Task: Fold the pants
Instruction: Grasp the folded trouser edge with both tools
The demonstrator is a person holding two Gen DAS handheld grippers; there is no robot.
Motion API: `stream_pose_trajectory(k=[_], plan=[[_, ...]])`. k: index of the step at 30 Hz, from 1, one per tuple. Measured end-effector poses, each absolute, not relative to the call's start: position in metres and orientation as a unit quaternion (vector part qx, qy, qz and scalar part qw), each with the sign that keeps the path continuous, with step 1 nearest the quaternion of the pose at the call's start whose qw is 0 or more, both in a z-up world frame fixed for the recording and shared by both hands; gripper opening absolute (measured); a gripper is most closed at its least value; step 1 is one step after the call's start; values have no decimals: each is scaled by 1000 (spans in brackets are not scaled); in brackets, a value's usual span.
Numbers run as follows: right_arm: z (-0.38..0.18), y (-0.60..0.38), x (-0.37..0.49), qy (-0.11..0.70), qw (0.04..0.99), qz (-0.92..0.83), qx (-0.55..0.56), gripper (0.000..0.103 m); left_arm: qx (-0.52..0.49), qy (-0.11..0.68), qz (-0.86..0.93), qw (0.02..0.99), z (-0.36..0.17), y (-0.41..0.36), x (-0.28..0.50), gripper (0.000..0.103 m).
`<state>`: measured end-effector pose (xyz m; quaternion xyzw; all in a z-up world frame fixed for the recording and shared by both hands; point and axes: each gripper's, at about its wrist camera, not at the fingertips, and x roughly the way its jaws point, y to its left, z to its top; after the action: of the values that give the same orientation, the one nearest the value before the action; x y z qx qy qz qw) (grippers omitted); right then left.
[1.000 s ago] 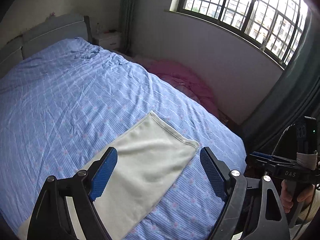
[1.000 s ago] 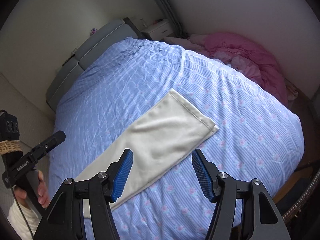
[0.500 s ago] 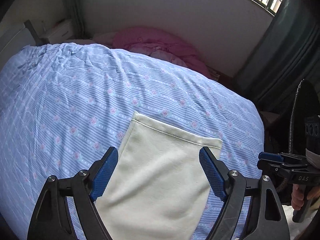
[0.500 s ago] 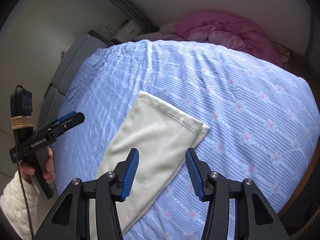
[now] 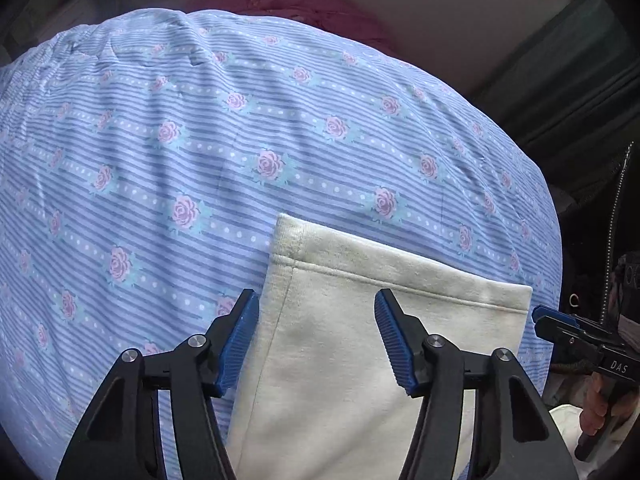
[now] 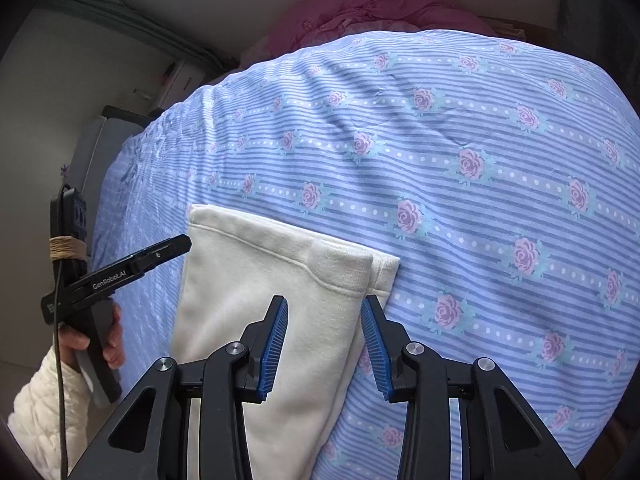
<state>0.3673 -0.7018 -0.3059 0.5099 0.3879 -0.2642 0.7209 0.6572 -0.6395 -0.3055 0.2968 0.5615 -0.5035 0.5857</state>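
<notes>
Cream pants [image 5: 440, 284] lie flat on the blue rose-striped bedsheet [image 5: 280, 140], hem end toward the far side. My left gripper [image 5: 316, 312] hangs just over the hem's left corner; its jaws are closing, with the pants' left edge between them and the pads clear of the cloth. My right gripper [image 6: 325, 312] hovers over the hem's right corner of the pants [image 6: 248, 272]; its jaws are closing too, with the folded edge between them and untouched. Each gripper shows in the other's view: the right gripper [image 5: 580, 344] and the left gripper [image 6: 120, 268].
A pink blanket [image 6: 380, 12] lies heaped beyond the bed's far edge. A grey headboard [image 6: 96, 148] and a white nightstand [image 6: 176, 80] stand at the left. Dark curtains [image 5: 580, 60] hang at the right. A hand in a white sleeve [image 6: 44, 400] holds the left gripper.
Both grippers have come down close over the pants' hem and tilted downward. Both pairs of jaws have narrowed. The pants lie as before.
</notes>
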Motion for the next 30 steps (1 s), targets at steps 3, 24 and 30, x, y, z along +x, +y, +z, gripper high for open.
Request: stream_pose_trajectory(k=[3,24,30], plan=[[-314,-707,370,387,715,-273,514,39,289,565,-502,588,-313,-643,661,47],[-326,-716,367,409,698,-301,505,44,307,536,-529,581,-301,-666,666,59],[-353,-717,366,412,681,-279,538,44,302,594,-522,533,-337,-668,680,46]])
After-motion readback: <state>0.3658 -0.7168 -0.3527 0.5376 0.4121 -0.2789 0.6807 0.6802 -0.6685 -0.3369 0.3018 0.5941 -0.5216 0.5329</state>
